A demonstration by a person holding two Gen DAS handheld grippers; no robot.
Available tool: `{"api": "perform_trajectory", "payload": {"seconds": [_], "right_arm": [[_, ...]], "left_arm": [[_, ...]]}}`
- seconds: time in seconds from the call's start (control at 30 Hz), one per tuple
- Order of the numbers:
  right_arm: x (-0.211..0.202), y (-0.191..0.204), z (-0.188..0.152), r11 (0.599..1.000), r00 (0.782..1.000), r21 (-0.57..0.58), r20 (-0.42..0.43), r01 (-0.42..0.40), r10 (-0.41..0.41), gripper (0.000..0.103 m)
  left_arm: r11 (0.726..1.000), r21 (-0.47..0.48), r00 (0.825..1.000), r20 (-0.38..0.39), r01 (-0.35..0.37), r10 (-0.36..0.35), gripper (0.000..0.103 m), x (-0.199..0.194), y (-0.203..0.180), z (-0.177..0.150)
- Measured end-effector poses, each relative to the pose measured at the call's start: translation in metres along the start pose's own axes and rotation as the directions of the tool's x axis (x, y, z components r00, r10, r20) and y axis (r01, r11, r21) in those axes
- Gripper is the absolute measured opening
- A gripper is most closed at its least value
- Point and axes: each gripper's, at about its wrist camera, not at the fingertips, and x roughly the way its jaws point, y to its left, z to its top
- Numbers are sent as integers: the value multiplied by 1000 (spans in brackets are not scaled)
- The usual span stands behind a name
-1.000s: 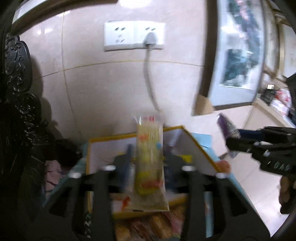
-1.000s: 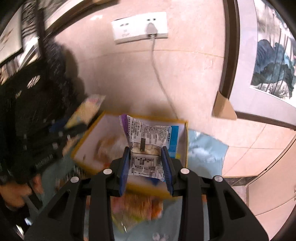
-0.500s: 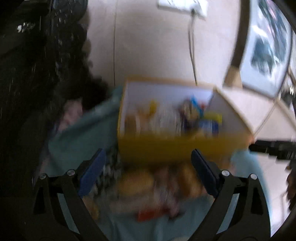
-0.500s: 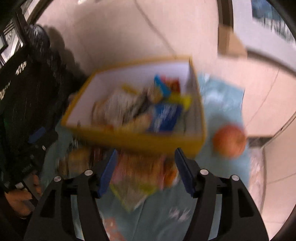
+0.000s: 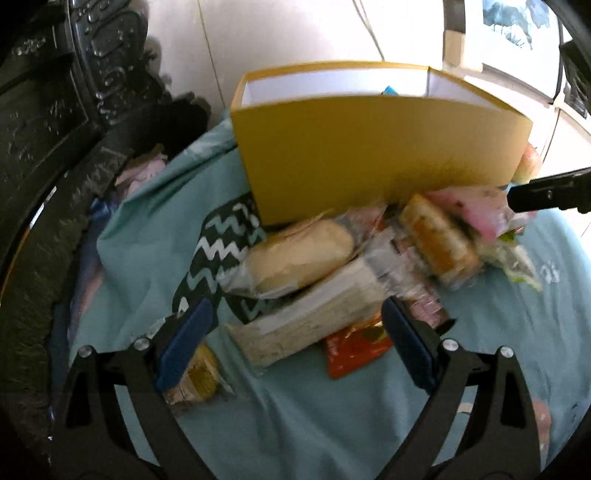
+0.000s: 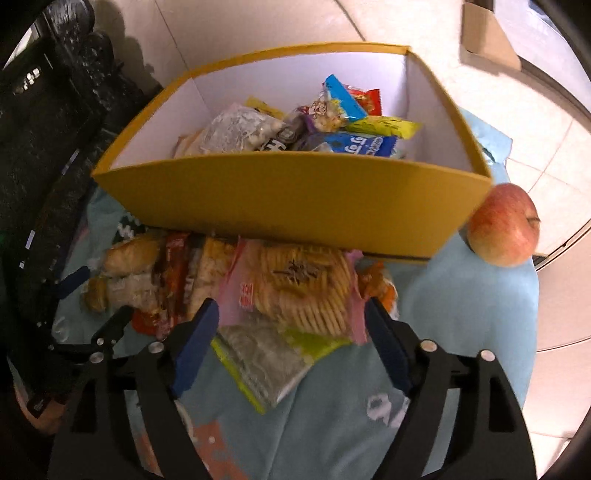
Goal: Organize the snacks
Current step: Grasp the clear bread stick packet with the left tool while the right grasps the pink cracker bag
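A yellow box [image 6: 295, 199] with white inner walls stands on the teal cloth [image 6: 461, 314], and several snack packets [image 6: 314, 125] lie inside it. More snacks are piled in front of it. My left gripper [image 5: 295, 314] is open, low over a long pale packet [image 5: 314, 317] and a wrapped bread roll [image 5: 299, 254]; its pads touch nothing. The jaws of my right gripper [image 6: 291, 310] are opening above a pink cracker pack [image 6: 299, 288] and a green-edged packet [image 6: 266, 362], without pressing on either. The left gripper [image 6: 92, 332] also shows at the left edge of the right wrist view.
A red apple [image 6: 504, 225] rests on the cloth by the box's right corner. Dark carved furniture [image 5: 55, 129] stands close on the left. A tiled wall [image 5: 295, 33] rises behind the box. An orange cake pack [image 5: 439, 243] and a red packet [image 5: 356, 349] lie in the pile.
A second ago each gripper held a packet above the box. Both packets have left the jaws, both grippers have widened, and both have sunk to the pile in front of the box.
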Motion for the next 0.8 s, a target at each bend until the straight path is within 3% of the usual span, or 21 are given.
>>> {"api": "perform_trajectory", "payload": {"seconds": [0.1, 0.17, 0.3, 0.33, 0.37, 0.4, 0.47, 0.6, 0.8], "right_arm": [[21, 6, 3, 999, 999, -24, -34, 39, -40, 90], [33, 11, 4, 997, 996, -35, -48, 70, -72, 101], [44, 19, 6, 994, 994, -48, -43, 99, -101, 102], [44, 17, 6, 996, 995, -28, -53, 85, -87, 102], [44, 13, 6, 999, 997, -10, -64, 49, -49, 94], [43, 11, 6, 1000, 997, 0, -70, 16, -16, 87], [39, 11, 5, 1000, 997, -19, -79, 17, -19, 67], [24, 5, -9, 1000, 998, -19, -61, -11, 10, 66], [-8, -4, -37, 999, 999, -4, 6, -44, 44, 66]], "left_arm": [[1000, -18, 1000, -21, 9, -10, 98, 14, 3, -7], [999, -47, 1000, -10, 20, -21, 101, 17, 7, -8], [995, -81, 998, -19, 59, -61, 101, 24, 7, -4], [996, -56, 997, -31, 67, -69, 97, 25, 3, -3], [996, -35, 996, -24, 82, -83, 82, 23, 0, -3], [994, -13, 994, -16, 107, -107, 74, 21, -4, -3], [987, 29, 988, -18, 157, -156, 39, 14, -13, -6], [977, -11, 977, -23, 213, -213, 26, 1, -17, -12], [966, -10, 966, 23, 258, -257, 25, -29, -25, -20]]}}
